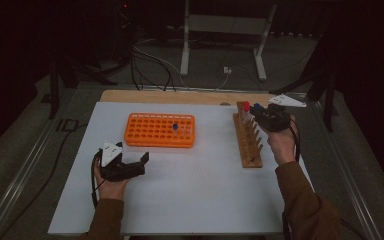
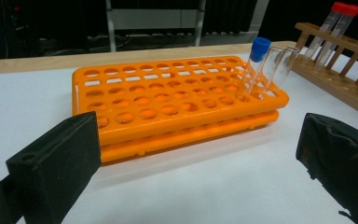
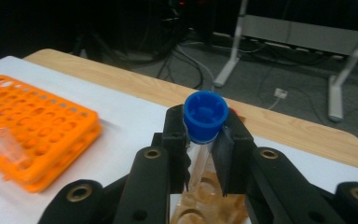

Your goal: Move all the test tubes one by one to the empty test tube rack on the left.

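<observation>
White table (image 1: 190, 200): blue-capped tube (image 3: 205, 122) clamped in R tool (image 3: 204, 161) (above wooden rack (image 3: 205, 196)).

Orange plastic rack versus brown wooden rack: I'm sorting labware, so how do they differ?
The orange plastic rack is a wide, flat grid with many holes; the brown wooden rack is a narrow strip with pegs. The orange one holds a blue-capped tube; the wooden one holds red-capped tubes. Both sit on the white table.

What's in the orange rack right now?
The orange rack holds one blue-capped tube and two uncapped clear tubes beside it, near one end. The other holes look empty; the tubes' bottoms are hidden inside the rack.
</observation>
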Available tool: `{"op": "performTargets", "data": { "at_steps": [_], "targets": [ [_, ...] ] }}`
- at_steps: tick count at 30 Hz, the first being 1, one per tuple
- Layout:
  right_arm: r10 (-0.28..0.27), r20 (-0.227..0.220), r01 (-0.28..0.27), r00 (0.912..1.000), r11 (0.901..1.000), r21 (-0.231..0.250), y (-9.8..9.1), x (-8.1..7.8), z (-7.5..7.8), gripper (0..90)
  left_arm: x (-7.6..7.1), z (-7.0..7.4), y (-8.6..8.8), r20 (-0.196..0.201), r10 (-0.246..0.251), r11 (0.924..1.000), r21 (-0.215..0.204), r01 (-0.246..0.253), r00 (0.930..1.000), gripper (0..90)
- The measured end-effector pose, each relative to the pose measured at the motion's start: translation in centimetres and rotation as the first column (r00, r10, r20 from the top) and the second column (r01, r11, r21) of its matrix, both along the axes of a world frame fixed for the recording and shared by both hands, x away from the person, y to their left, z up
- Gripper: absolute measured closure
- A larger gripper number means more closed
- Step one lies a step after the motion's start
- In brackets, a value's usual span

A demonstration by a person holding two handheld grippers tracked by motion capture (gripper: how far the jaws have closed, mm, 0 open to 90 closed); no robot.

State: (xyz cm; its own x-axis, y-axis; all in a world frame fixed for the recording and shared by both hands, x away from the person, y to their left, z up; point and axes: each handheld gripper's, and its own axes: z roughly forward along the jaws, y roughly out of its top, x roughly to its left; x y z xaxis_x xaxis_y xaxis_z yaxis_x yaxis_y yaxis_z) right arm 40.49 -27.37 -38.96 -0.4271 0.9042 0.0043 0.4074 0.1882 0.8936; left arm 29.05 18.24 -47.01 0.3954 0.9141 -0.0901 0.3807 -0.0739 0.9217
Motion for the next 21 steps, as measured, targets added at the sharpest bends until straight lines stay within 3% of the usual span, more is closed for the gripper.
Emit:
{"op": "performTargets", "data": {
  "at_steps": [10,14,21],
  "targets": [
    [0.101,-0.047,-0.100,0.9938,0.9947,0.027,1.7,-1.4,-1.7,76.6,0.5,1.0,-1.5,0.003,-0.047,0.9986,0.023,0.047,0.9989,0.4],
    [0.154,-0.072,-0.149,0.9855,0.9865,0.069,2.7,-1.9,-2.0,76.6,0.9,1.6,-2.9,0.014,-0.078,0.9965,0.031,0.077,0.9969,0.4],
    [0.238,-0.084,-0.235,0.9677,0.9710,0.047,5.1,-3.2,-1.8,76.5,1.8,2.0,-5.9,0.026,-0.139,0.9901,0.024,0.138,0.9900,0.5]
  ]
}}
